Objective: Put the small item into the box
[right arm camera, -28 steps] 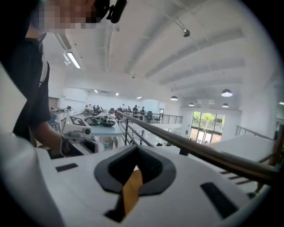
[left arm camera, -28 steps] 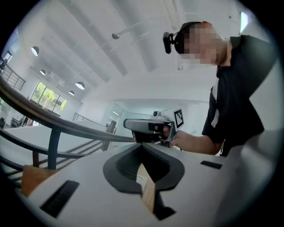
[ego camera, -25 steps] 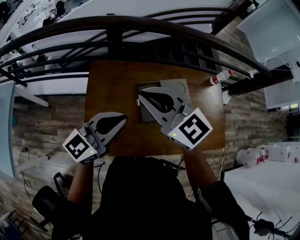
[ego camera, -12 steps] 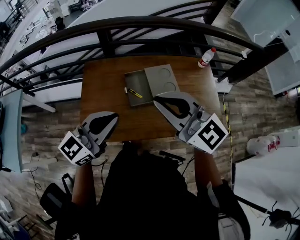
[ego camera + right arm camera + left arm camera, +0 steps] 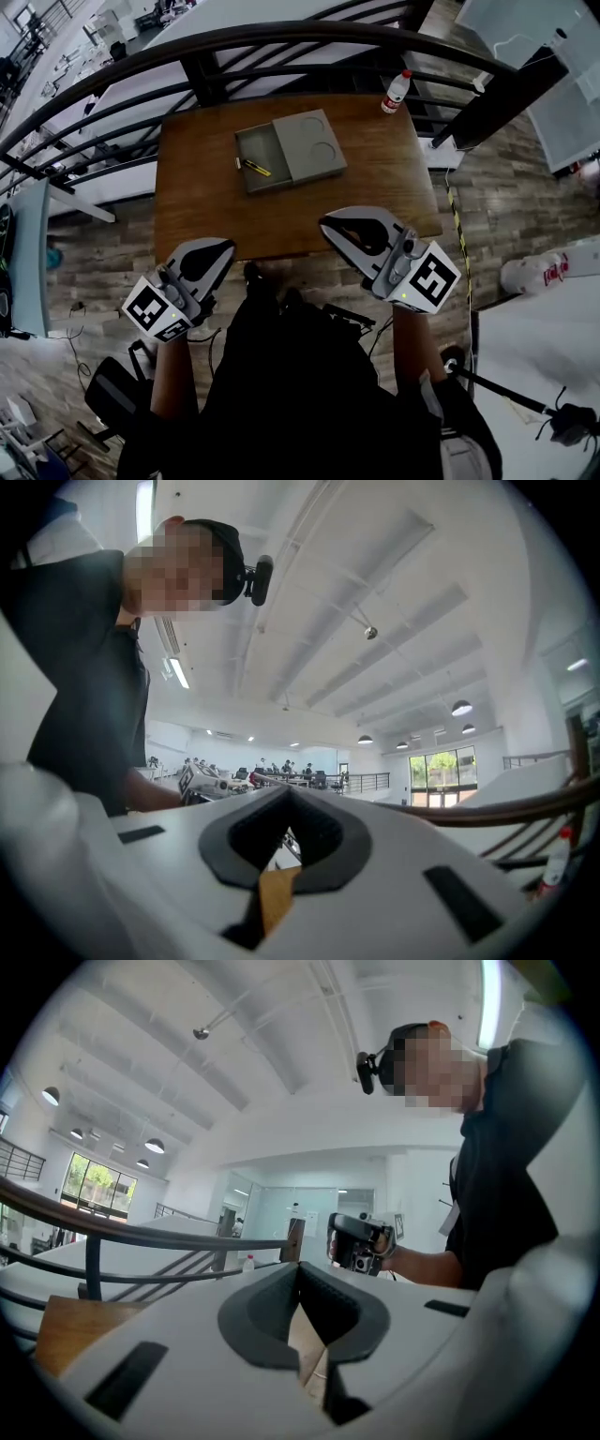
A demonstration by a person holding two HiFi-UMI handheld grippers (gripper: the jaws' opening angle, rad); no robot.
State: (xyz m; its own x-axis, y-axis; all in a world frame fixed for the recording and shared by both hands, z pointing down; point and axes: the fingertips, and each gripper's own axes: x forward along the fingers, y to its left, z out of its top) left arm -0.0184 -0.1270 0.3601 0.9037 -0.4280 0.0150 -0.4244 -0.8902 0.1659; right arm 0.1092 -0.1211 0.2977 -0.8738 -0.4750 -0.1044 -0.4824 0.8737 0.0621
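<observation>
Right gripper (image 5: 328, 223) has backed off the box (image 5: 286, 150): a second ago it sat over the tray, now it hangs at the near edge of the worktop (image 5: 375, 187), tips just over the edge. Left gripper (image 5: 228, 247) has also pulled back slightly and is level with that edge.

Both grippers closed, tips meeting, nothing between them in either gripper view.

Small item (image 5: 258, 170), a yellow stick, lies inside the box's open tray, in the left half, against the floor of the tray. From the right gripper the box is ahead and to the left, well apart; from the left gripper, ahead and to the right, well apart.

Bottle (image 5: 397, 91) stands at the far right corner, ahead of the right gripper, by the railing (image 5: 202, 70).
</observation>
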